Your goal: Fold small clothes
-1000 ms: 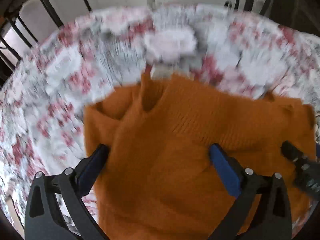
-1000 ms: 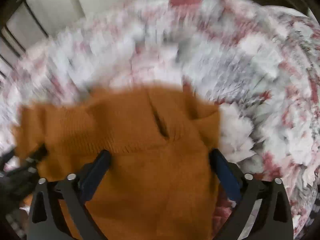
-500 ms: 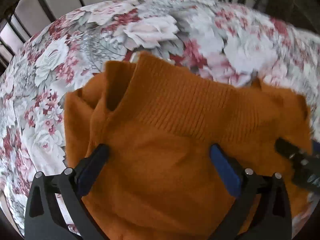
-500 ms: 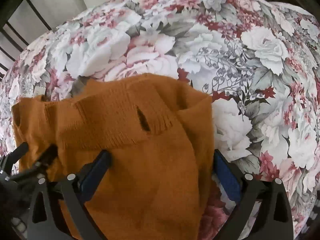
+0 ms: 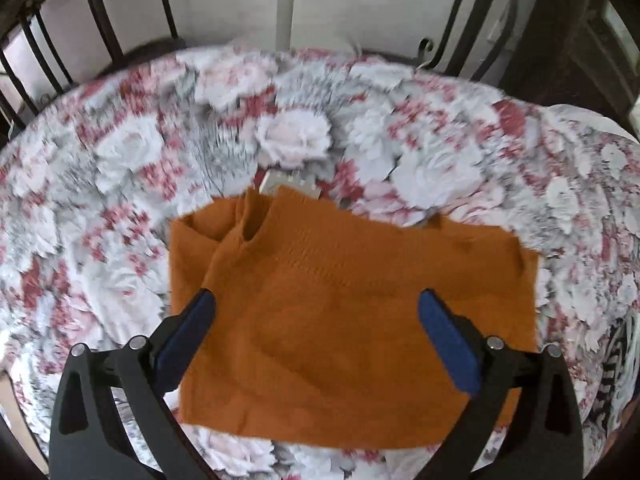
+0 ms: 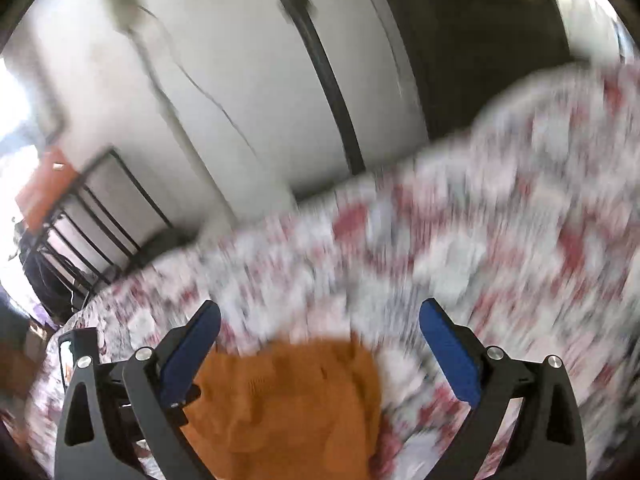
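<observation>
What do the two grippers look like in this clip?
Both look alike. The left gripper has two black plastic arms with slot cut-outs and silver screw heads, each ending in a flat blue finger pad. The right gripper has the same black frame, silver screws and blue pads. No cables, markings, hands or sleeves show in either view.

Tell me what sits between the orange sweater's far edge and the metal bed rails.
In the left wrist view, only floral bedspread between the orange sweater and the rails, plus a small pale tag at the sweater's edge.
</observation>
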Available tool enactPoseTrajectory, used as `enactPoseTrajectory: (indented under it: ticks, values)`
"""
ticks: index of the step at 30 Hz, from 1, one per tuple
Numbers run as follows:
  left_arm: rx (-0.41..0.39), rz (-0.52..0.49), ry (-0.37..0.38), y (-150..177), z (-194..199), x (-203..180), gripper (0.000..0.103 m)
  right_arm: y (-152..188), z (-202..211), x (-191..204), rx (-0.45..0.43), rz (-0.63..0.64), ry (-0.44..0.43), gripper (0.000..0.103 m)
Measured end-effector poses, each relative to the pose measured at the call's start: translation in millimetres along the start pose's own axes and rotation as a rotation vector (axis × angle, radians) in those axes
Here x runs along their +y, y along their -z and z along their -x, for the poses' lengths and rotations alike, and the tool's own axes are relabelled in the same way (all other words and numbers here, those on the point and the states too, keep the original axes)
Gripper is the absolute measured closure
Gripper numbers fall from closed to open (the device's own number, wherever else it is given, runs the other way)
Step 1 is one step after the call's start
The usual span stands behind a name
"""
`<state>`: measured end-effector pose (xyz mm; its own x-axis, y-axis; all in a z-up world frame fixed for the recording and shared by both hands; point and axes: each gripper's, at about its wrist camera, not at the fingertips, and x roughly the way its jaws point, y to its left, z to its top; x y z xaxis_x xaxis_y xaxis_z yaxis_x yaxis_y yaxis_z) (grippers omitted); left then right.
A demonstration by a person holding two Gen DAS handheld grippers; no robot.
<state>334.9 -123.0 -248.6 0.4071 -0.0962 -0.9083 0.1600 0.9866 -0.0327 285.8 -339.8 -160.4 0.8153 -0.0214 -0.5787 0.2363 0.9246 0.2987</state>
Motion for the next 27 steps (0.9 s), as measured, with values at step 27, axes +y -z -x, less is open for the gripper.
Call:
enactPoseTrajectory:
  ticks: [27]
  values:
    - [0.155,-0.1,-0.101,40,-51,-9,0.005,119,-106,-64,0.475,-0.463,-0.202,0.007]
